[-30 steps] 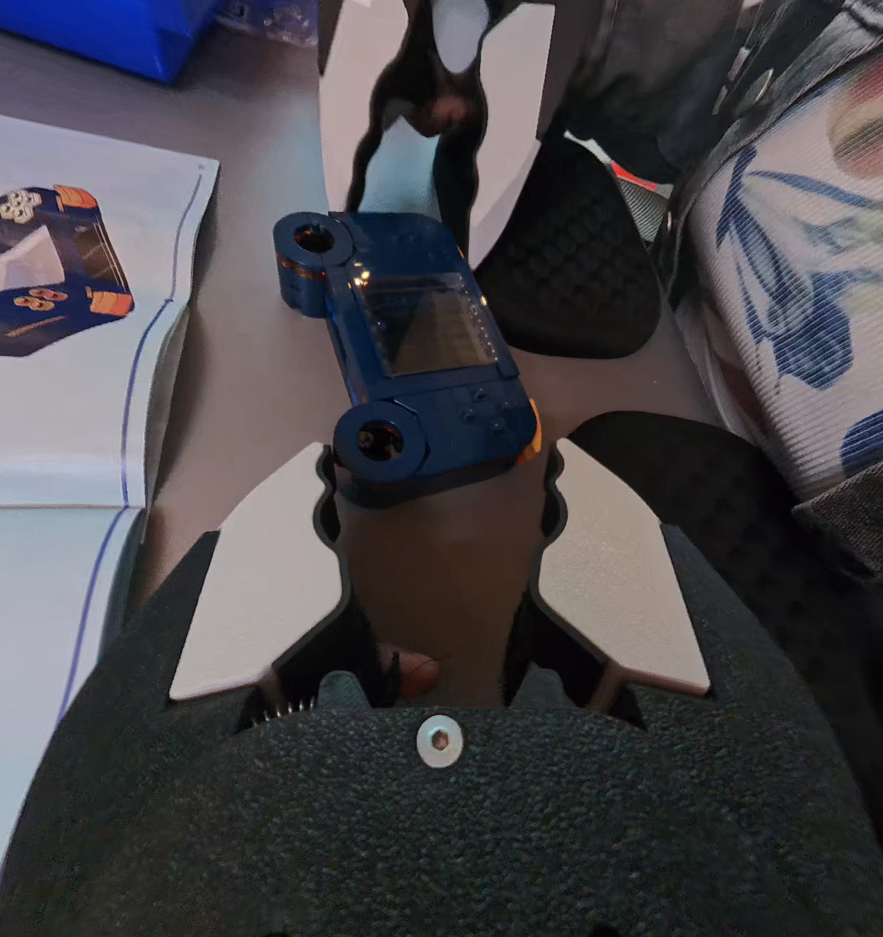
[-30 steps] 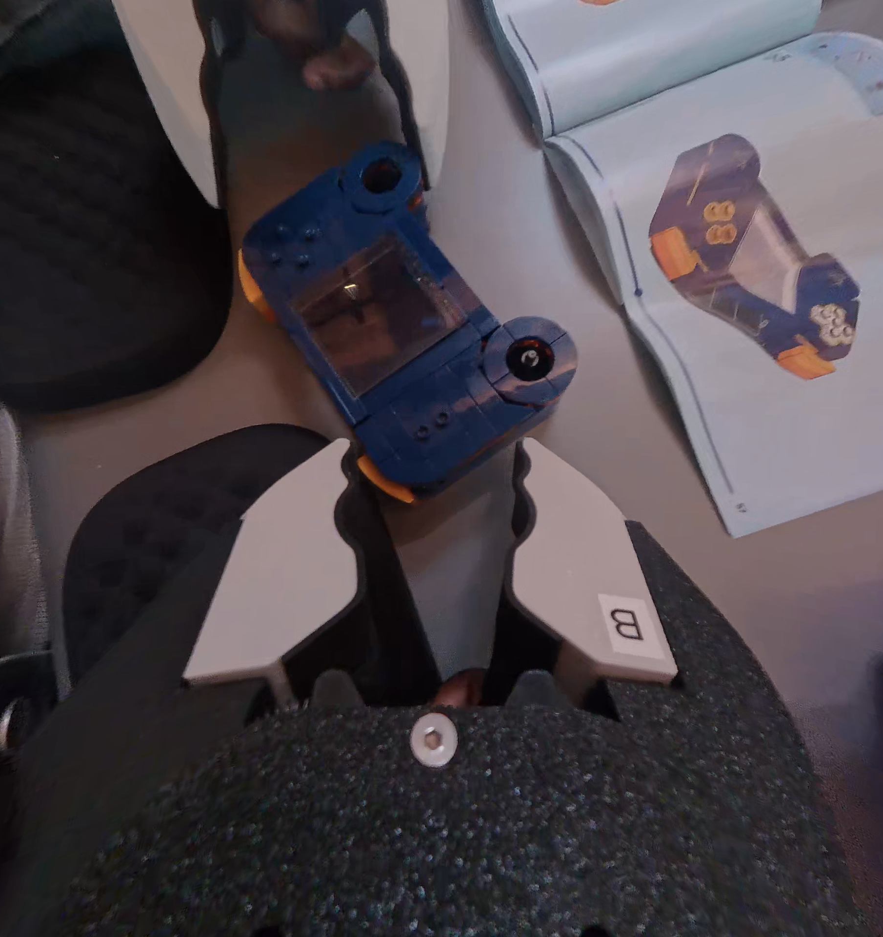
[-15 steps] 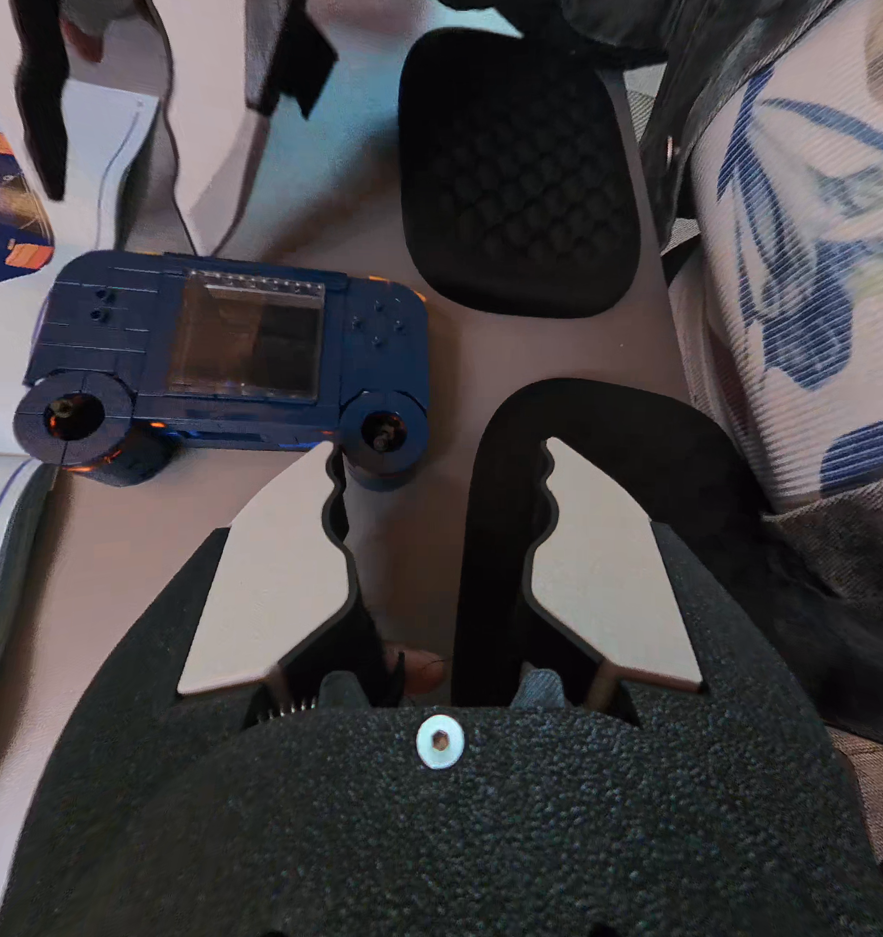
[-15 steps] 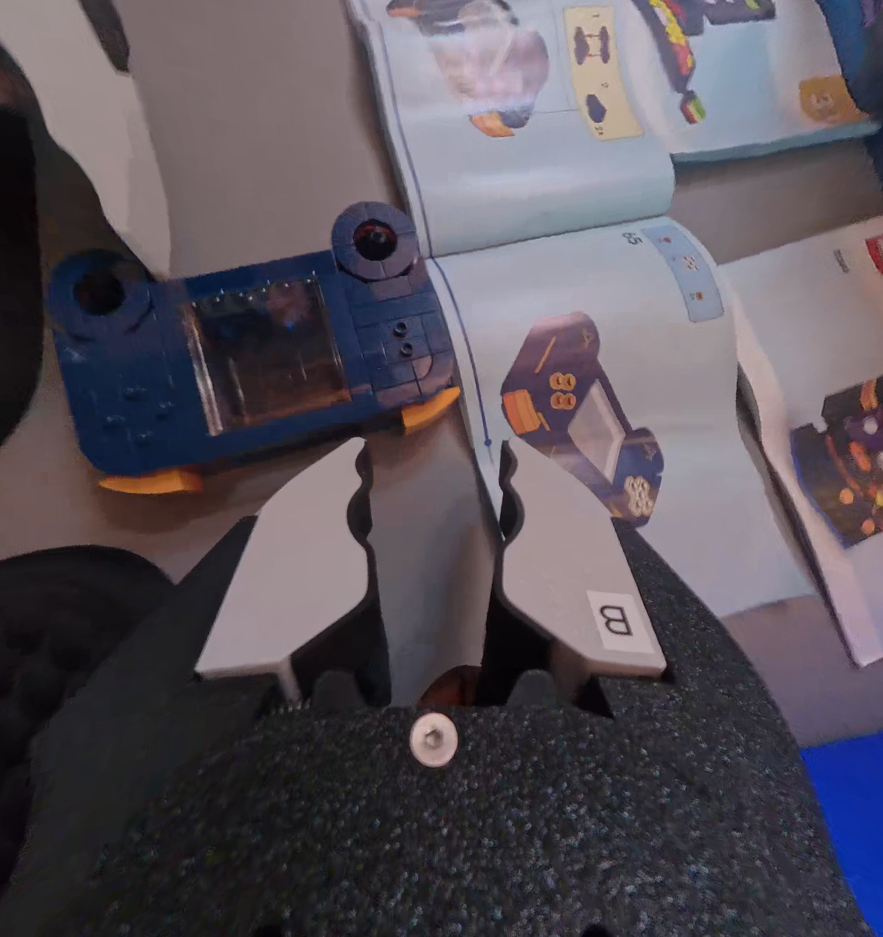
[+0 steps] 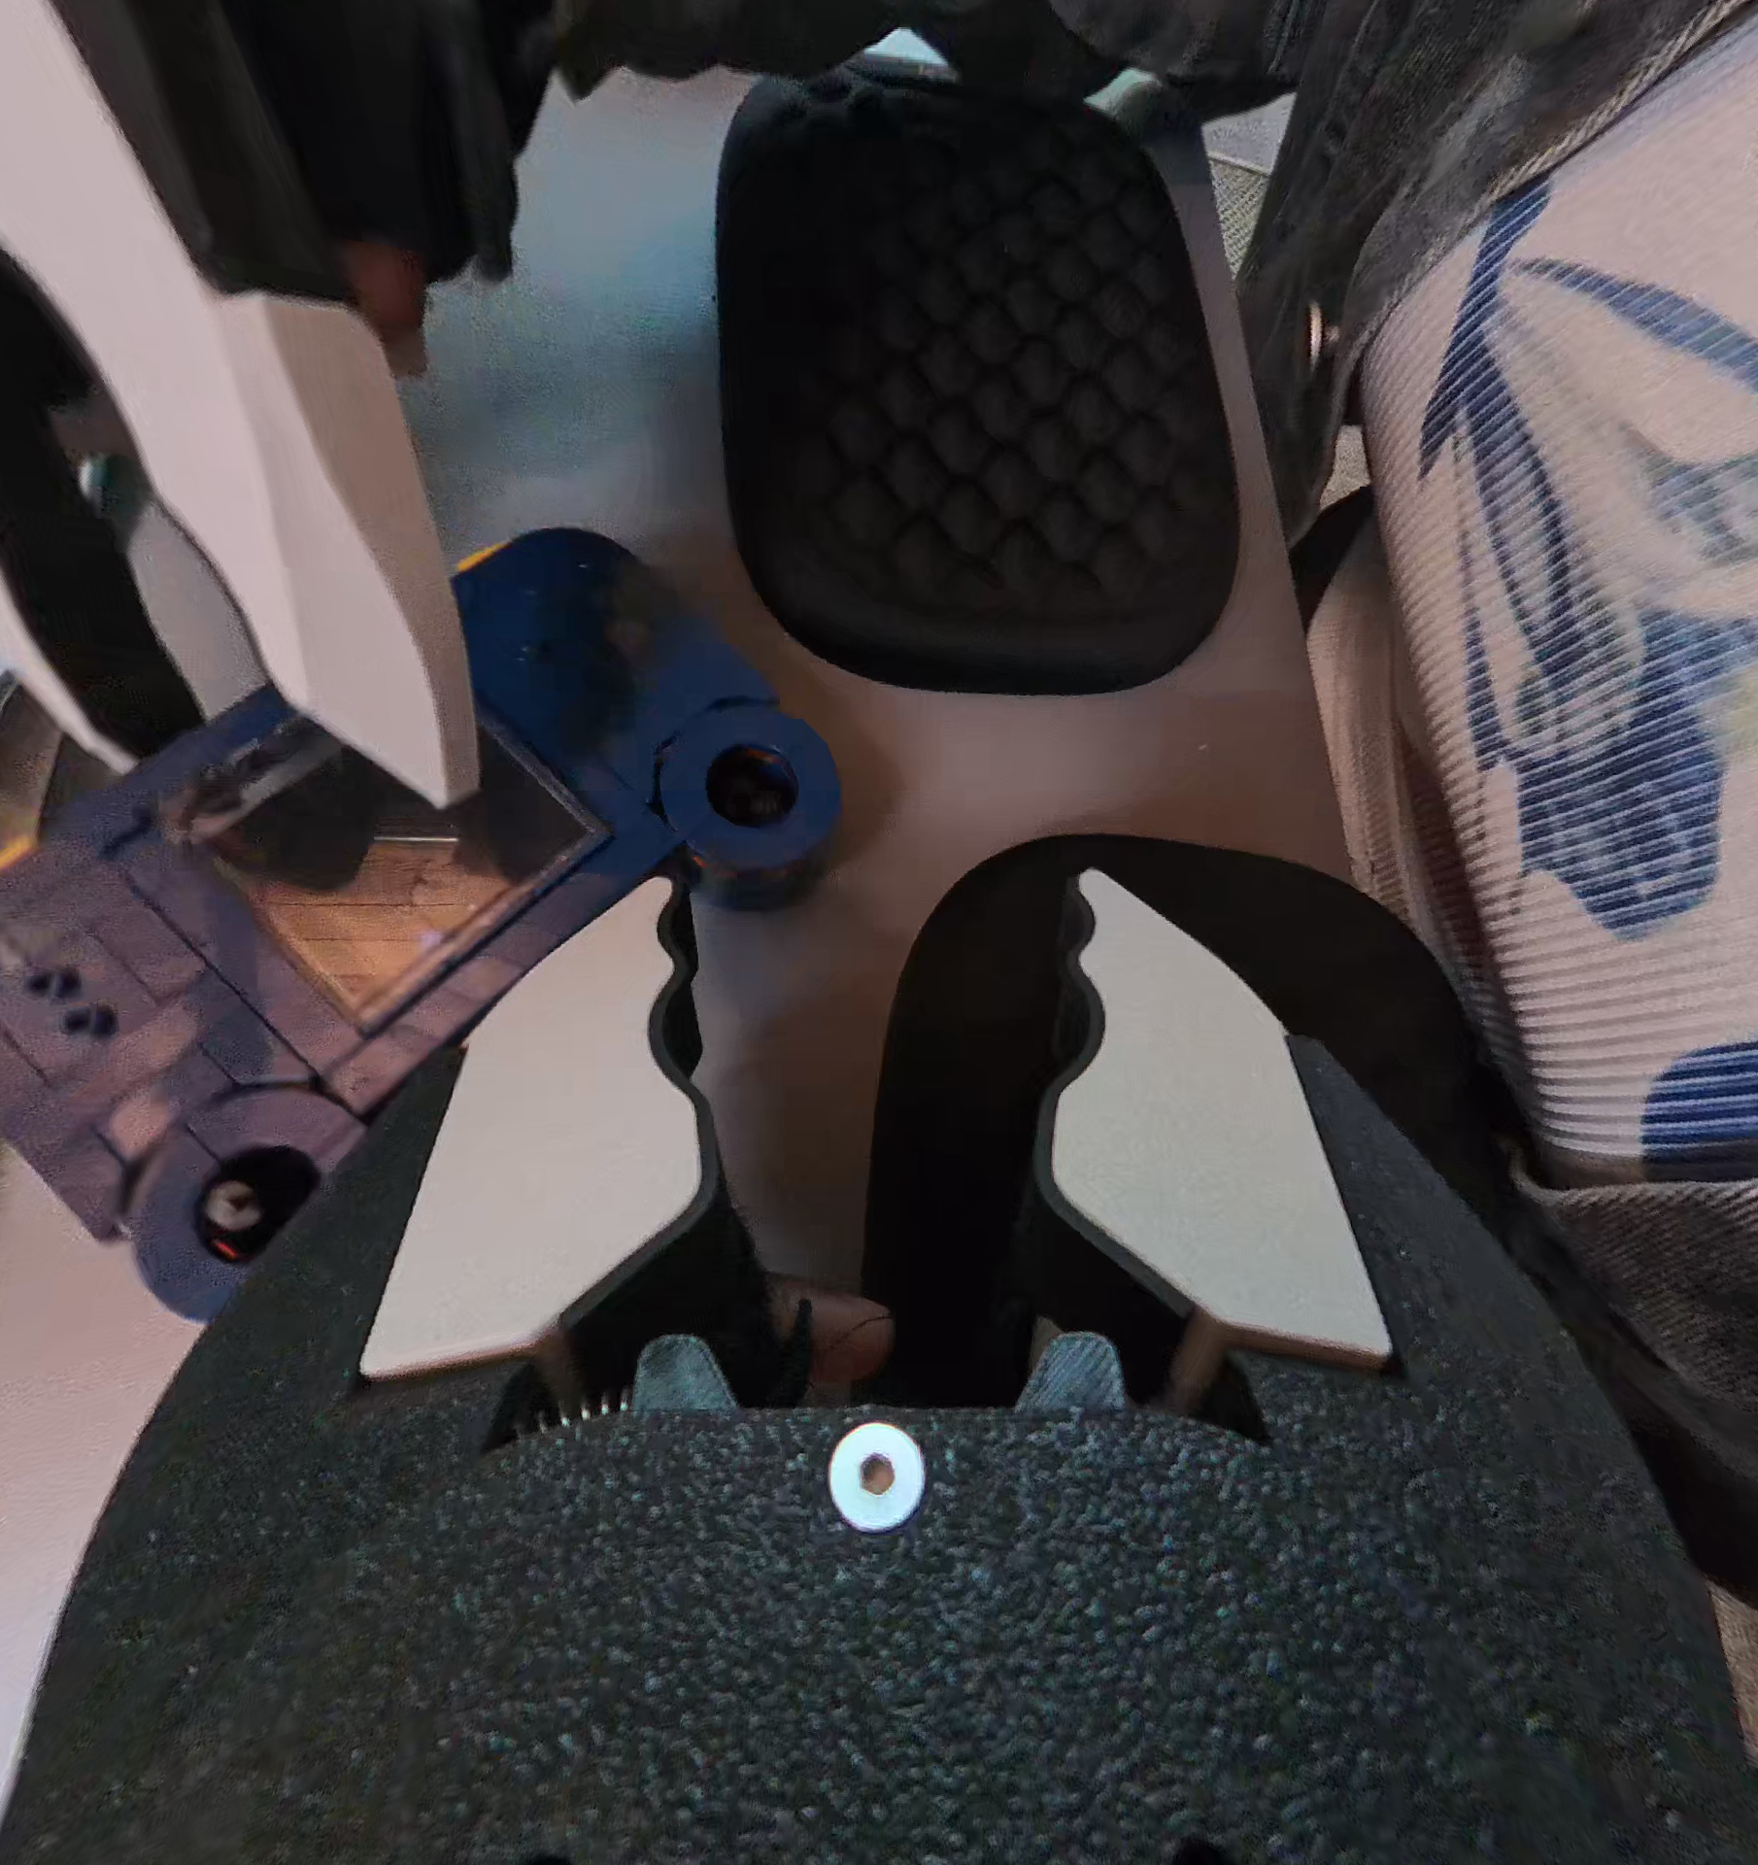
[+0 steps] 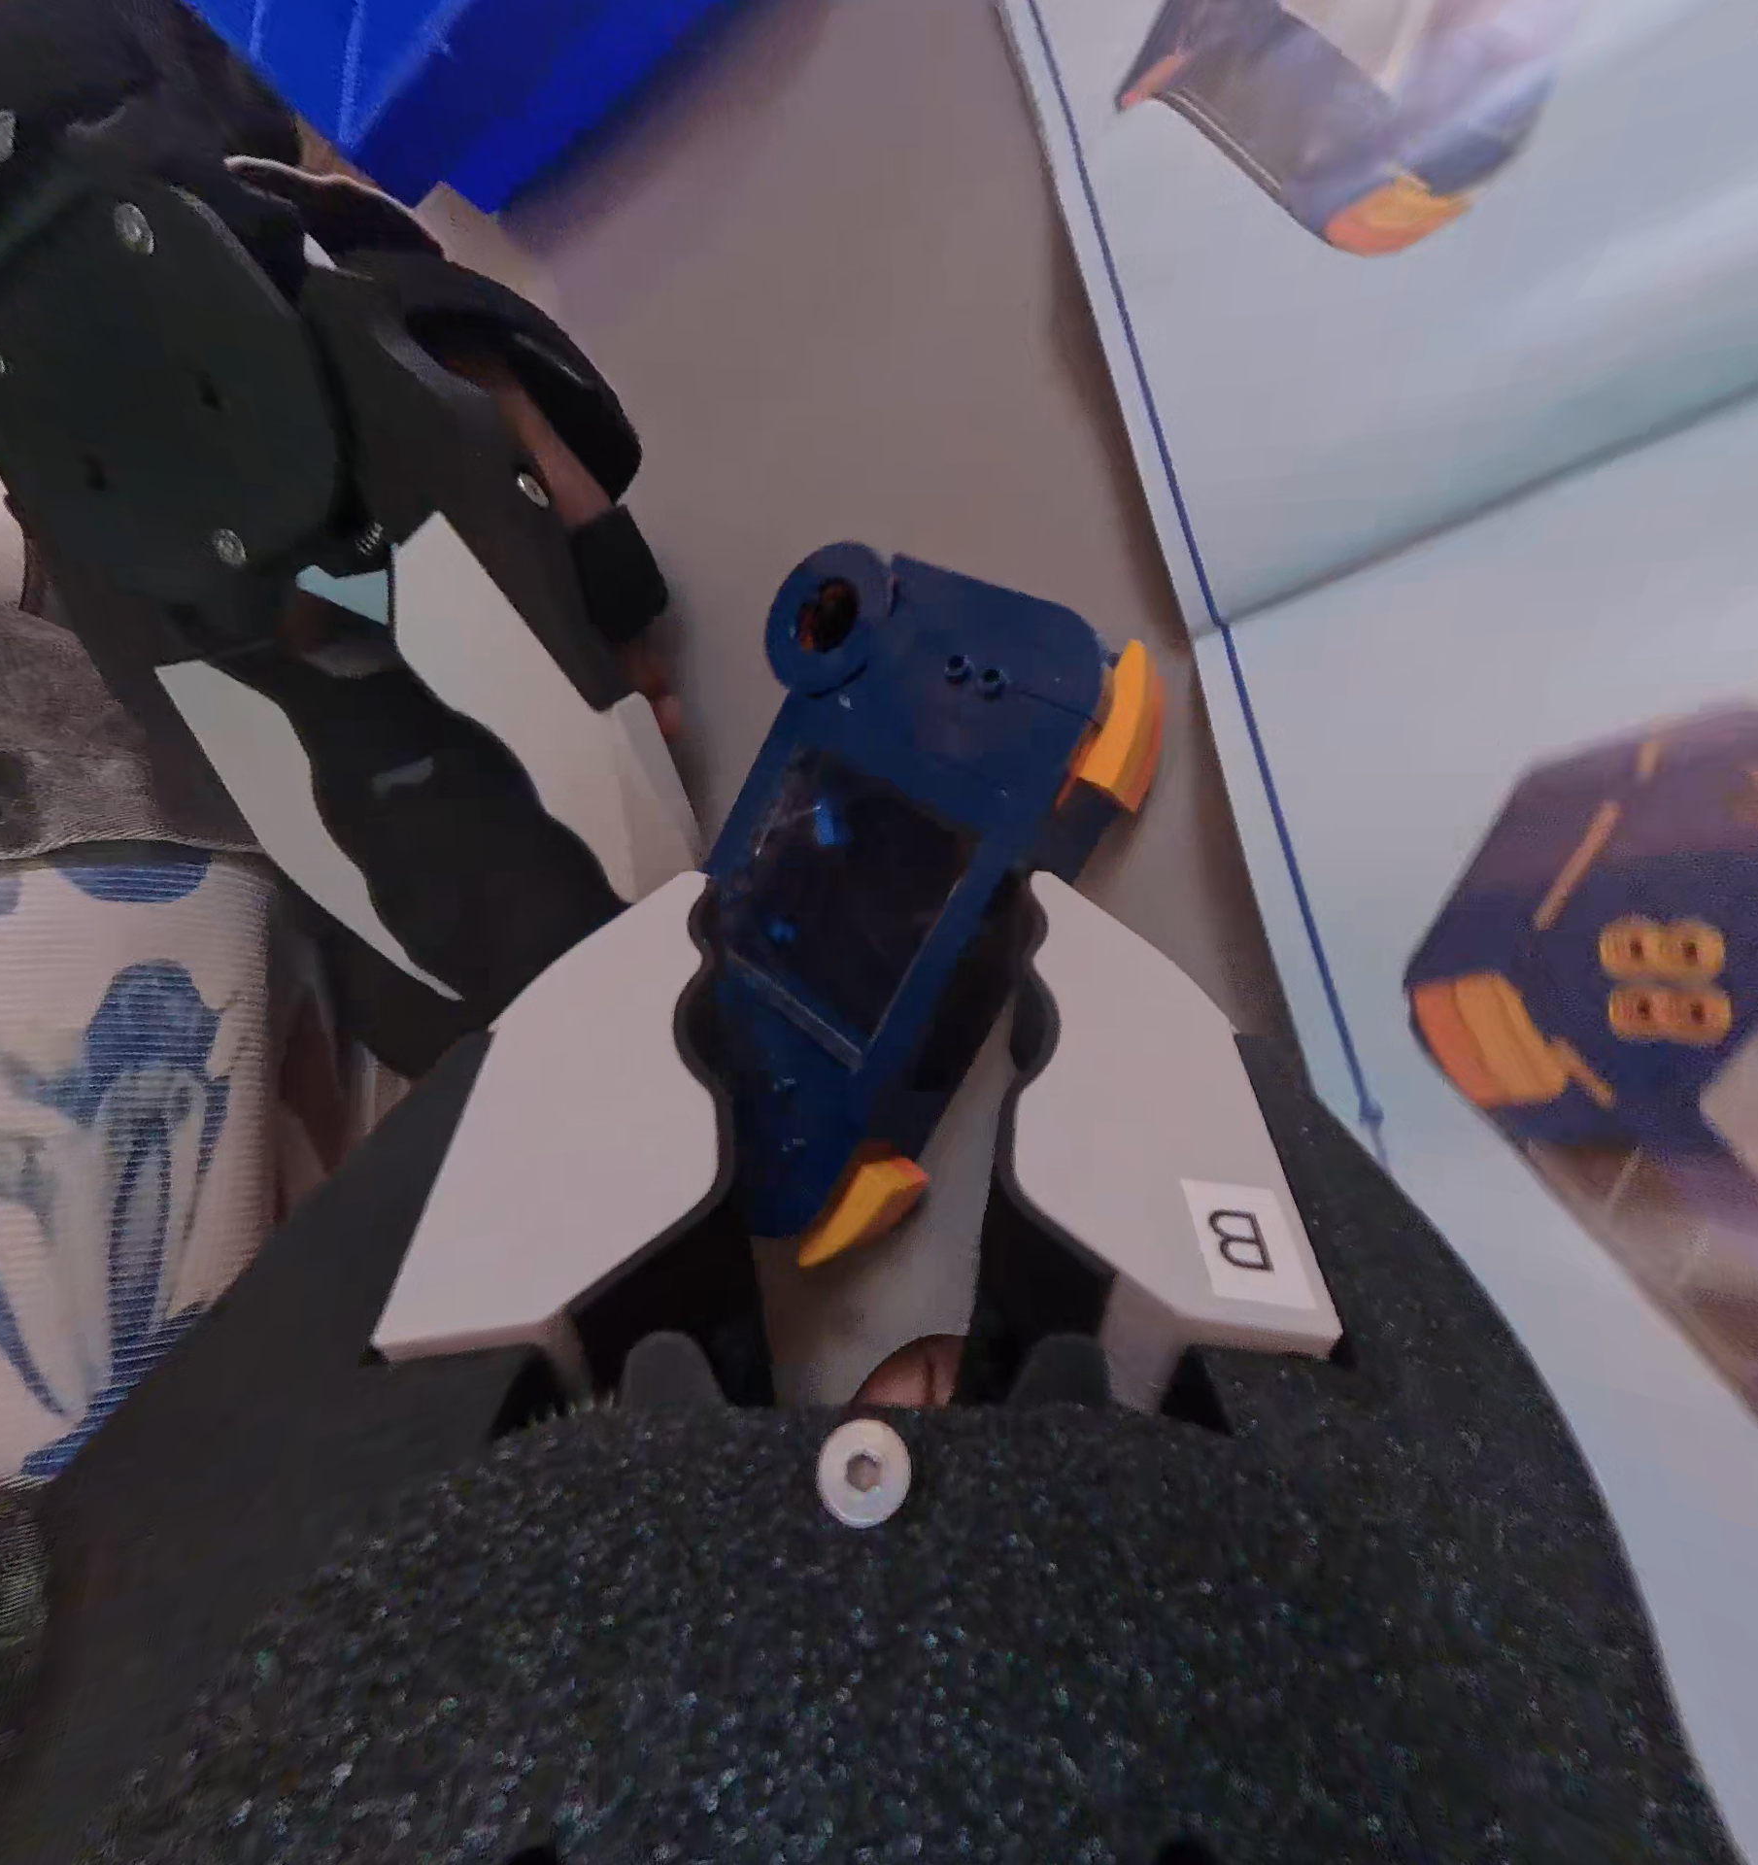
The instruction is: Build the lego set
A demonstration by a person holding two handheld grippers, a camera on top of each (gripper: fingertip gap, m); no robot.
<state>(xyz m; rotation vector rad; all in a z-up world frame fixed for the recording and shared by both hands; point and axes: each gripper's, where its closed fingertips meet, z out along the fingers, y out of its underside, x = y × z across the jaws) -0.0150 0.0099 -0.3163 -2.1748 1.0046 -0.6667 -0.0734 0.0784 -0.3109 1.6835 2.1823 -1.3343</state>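
The lego model [image 6: 885,878] is a dark blue flat build with a clear panel, orange corner pieces and round ends. My right gripper [image 6: 867,888] has its jaws on the model's two long sides, shut on it, just above the grey table [image 6: 855,353]. In the left wrist view the model [image 5: 280,969] sits at the left, tilted, under the right gripper [image 5: 280,797]. My left gripper [image 5: 875,898] is open and empty, its left fingertip close to one round end [image 5: 754,797]. It also shows at the left of the right wrist view [image 6: 542,898].
An open instruction booklet [image 6: 1460,505] lies right of the model. A blue box [image 6: 471,91] stands at the back. Two black padded armrests [image 5: 976,404] and a person's patterned garment [image 5: 1612,706] are close on the left gripper's right side.
My right gripper has swung over the model and closed on its sides, and the model has turned and tilted. My left gripper stays open beside the round end.
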